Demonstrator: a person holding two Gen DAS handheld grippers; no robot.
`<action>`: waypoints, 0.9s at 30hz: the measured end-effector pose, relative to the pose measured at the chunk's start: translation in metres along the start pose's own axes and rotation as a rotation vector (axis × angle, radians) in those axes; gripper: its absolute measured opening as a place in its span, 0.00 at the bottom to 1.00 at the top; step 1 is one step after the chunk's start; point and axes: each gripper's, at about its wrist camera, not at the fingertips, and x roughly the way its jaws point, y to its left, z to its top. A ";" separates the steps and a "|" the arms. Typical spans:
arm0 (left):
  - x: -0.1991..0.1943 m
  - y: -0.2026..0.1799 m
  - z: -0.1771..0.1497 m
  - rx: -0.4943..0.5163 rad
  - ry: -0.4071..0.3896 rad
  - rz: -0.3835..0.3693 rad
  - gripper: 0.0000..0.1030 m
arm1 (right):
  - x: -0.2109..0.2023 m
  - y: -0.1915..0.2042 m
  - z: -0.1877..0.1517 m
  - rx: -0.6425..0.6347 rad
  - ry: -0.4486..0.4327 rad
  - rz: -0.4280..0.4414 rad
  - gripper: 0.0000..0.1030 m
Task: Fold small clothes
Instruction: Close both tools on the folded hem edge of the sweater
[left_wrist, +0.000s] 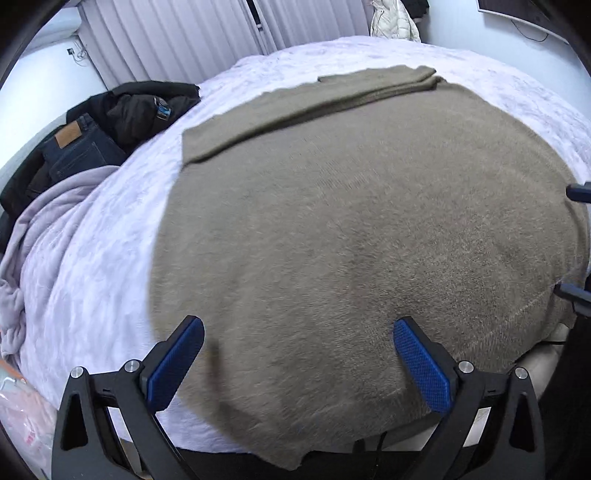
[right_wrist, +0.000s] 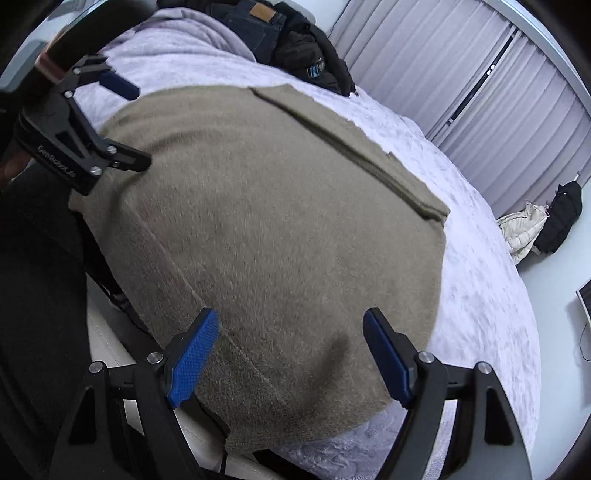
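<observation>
**Sweater spread flat on the bed, both grippers over its near edge**

A brownish-grey sweater lay spread across a bed covered in a pale lilac blanket, with one sleeve folded over along its far side. The left gripper hung above the sweater's near hem, its jaws wide apart and holding nothing. The right gripper was likewise over the near edge, towards the other corner, jaws wide and empty; whether its blue pads touched the knit could not be told. At the far side of the bed sat a heap of dark clothes with folded jeans, beside a crumpled lilac throw.
</observation>
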 end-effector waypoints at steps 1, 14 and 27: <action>0.001 -0.001 0.000 -0.011 -0.001 -0.009 1.00 | 0.007 0.000 -0.004 0.002 0.022 0.004 0.81; 0.000 0.046 -0.064 -0.086 0.120 -0.097 1.00 | -0.021 -0.058 -0.066 0.272 0.062 0.184 0.81; 0.022 0.073 -0.089 -0.204 0.127 -0.236 1.00 | 0.007 -0.043 -0.079 0.343 0.069 0.307 0.81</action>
